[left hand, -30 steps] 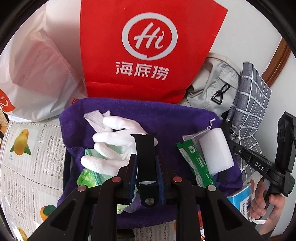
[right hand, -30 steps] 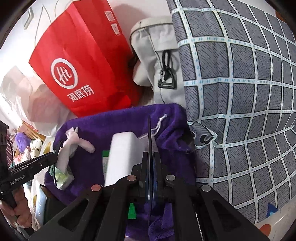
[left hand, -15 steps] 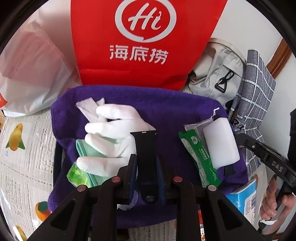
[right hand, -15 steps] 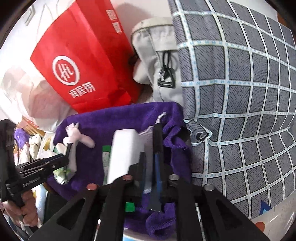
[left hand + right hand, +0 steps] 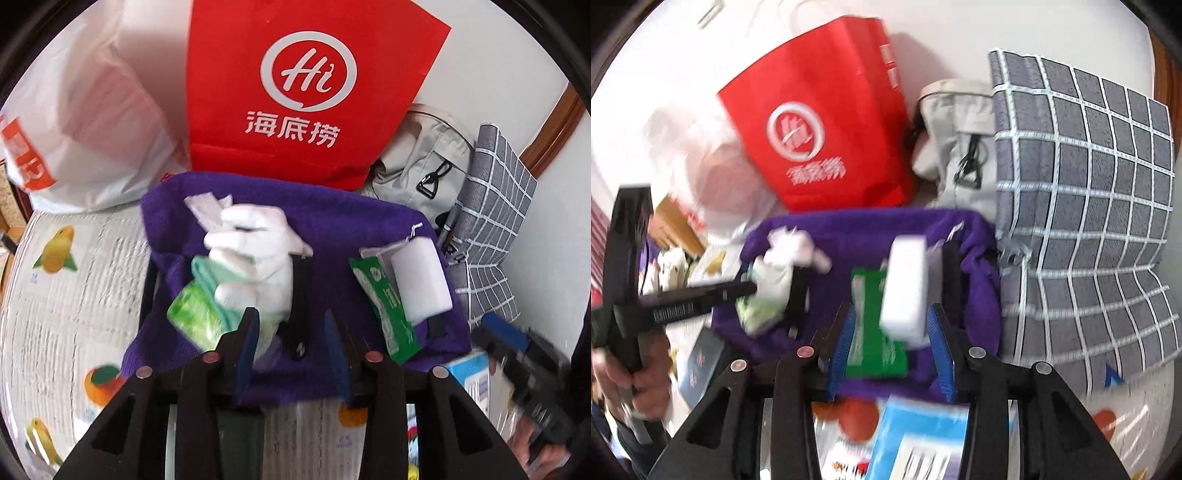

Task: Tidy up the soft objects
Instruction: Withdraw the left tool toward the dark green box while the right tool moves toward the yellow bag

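Observation:
A purple towel [image 5: 343, 229] lines a basket. On it lie a white glove [image 5: 255, 251], a green cloth and green packet [image 5: 192, 314], a black watch strap [image 5: 299, 295], a green wipes pack [image 5: 384, 306] and a white sponge block [image 5: 417, 277]. My left gripper [image 5: 291, 332] is open just in front of the strap and holds nothing. In the right wrist view my right gripper [image 5: 892, 325] is open, with the white sponge [image 5: 905, 288] and green pack [image 5: 871, 332] between its fingers' line, and a black strip [image 5: 951, 273] on the towel [image 5: 849, 236].
A red paper bag [image 5: 306, 85], a white plastic bag [image 5: 85, 122], a grey backpack [image 5: 417, 166] and a checked grey cushion [image 5: 1082, 221] stand behind the basket. A fruit-print cloth [image 5: 66, 295] covers the table. A blue-white box [image 5: 919, 439] lies in front.
Both grippers have opened. The left let go of the black watch strap, which now lies by the glove. The right released a thin black strip and pulled back.

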{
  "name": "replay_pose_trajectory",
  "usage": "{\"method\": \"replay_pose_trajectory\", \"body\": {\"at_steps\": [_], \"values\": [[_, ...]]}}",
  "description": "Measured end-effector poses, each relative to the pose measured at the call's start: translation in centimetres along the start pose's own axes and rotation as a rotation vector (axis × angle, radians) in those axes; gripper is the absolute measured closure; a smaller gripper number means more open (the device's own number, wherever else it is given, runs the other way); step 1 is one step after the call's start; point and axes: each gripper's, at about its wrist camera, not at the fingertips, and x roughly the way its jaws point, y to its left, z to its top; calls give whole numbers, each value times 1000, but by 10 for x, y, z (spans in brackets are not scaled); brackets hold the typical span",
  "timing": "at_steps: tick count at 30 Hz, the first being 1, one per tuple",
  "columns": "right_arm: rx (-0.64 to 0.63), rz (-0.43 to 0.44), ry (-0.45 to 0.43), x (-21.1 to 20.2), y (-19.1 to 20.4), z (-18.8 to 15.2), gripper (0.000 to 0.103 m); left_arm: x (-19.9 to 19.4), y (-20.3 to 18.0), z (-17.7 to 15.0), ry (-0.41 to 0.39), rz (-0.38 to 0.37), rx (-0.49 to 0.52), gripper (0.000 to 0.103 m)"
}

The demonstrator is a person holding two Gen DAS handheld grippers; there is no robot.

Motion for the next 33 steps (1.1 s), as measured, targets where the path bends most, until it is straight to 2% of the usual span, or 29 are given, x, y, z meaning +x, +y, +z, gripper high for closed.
{"method": "replay_pose_trajectory", "body": {"at_steps": [6,9,13,17,21,25,27,28,30,33], "values": [[-108,-64,38,-18,37,-57,63,-24,7,-32,-3,-10,2,68],[-200,-68,122,-13,59,-89,68,-36,9,-50,-9,-11,6,68],[-296,-72,206,-8,84,-121,69,-47,14,-75,-4,-55,-7,68],[-332,-88,261,2,101,-136,69,-57,18,-92,-12,-60,-1,68],[-383,-166,305,13,109,-143,69,-68,29,-104,-31,-69,-14,68],[-382,-211,350,22,110,-146,71,-76,46,-111,-41,-87,-51,68],[-405,-245,339,26,114,-150,72,-81,53,-114,-55,-96,-71,68],[-411,-249,337,27,115,-150,75,-83,55,-116,-58,-102,-72,68],[-404,-245,337,27,114,-150,100,-88,59,-118,-67,-110,-76,68],[-416,-247,330,27,113,-153,102,-94,66,-122,-77,-120,-88,68]]}}
